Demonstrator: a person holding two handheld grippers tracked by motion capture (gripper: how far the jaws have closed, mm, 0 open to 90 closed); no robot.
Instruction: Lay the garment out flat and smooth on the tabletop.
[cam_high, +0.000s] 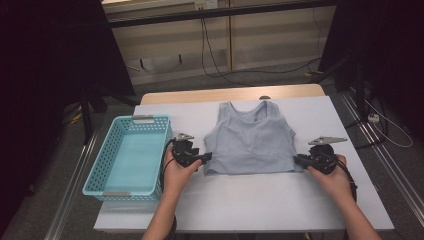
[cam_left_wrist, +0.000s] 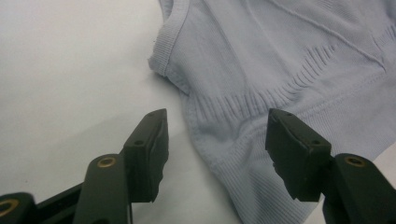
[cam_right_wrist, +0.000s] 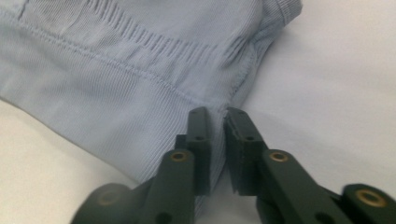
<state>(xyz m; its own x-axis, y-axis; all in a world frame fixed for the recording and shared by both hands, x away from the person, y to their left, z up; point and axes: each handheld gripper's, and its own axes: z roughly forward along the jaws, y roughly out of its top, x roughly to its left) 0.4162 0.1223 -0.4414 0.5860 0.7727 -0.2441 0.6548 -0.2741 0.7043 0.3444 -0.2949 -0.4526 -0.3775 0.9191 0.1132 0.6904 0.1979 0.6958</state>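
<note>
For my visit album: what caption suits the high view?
Two hand-held grippers, left and right, at the bottom corners of a light blue tank top, beside a turquoise basket.

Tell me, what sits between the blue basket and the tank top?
The left gripper, held in a hand, over bare white table, as the high view shows. Its jaws stand open.

White-covered table (cam_high: 260, 200), grey floor (cam_high: 65, 170), pale wall panels (cam_high: 165, 45), trailing black cables (cam_high: 215, 60)
</note>
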